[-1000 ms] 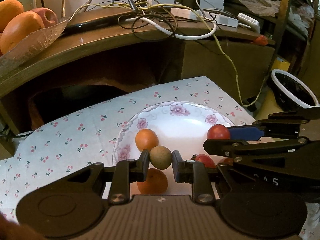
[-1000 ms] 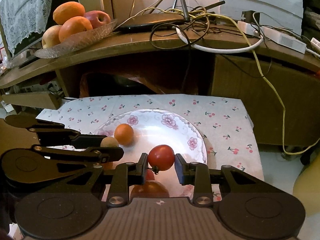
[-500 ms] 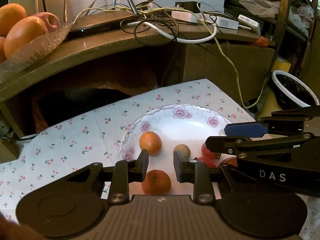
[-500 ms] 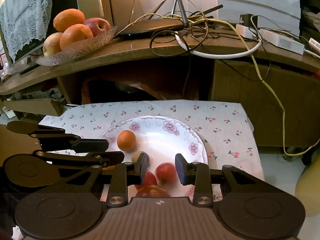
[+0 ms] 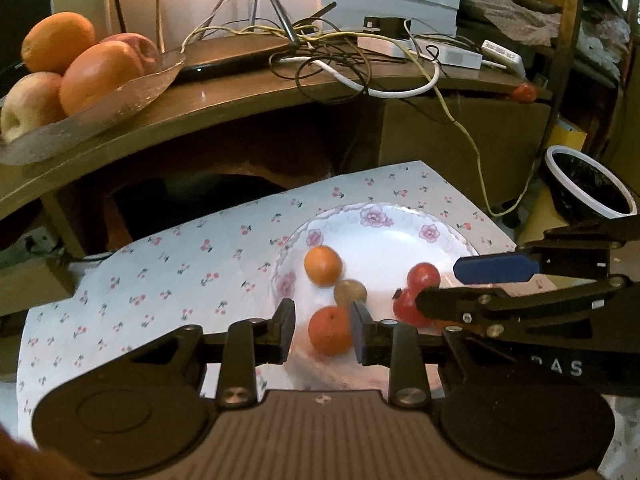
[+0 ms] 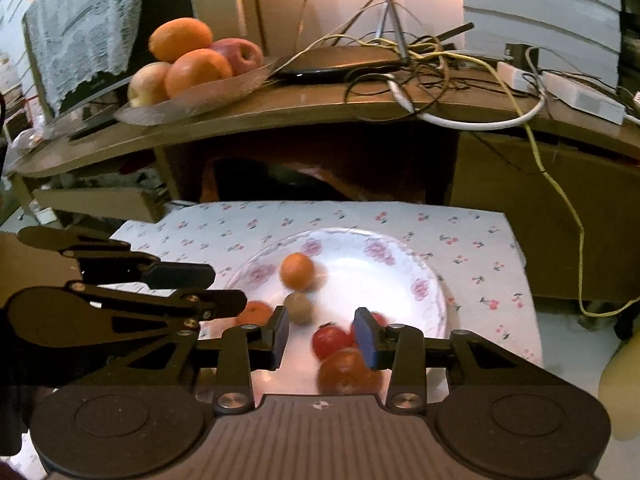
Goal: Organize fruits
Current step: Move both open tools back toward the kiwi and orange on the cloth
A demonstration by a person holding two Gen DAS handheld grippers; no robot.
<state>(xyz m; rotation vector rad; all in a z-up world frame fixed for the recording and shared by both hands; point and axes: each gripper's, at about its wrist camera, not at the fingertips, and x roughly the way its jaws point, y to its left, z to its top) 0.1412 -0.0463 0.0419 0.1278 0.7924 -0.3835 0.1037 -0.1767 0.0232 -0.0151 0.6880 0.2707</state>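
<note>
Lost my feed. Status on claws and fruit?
Both claws, left and right, opening, empty. Fruit on floral plate, brown one included. Nothing blocking.

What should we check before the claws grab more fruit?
1. Left claw empty, jaws opening: ok.
2. Right claw empty, jaws opening: ok.
3. Kiwi lying on the flowered plate: ok.
4. Red fruit on the plate: ok.
5. Small oranges on the plate: ok.
6. More loose fruit on the cherry cloth: cannot tell, claws hide part.
</note>
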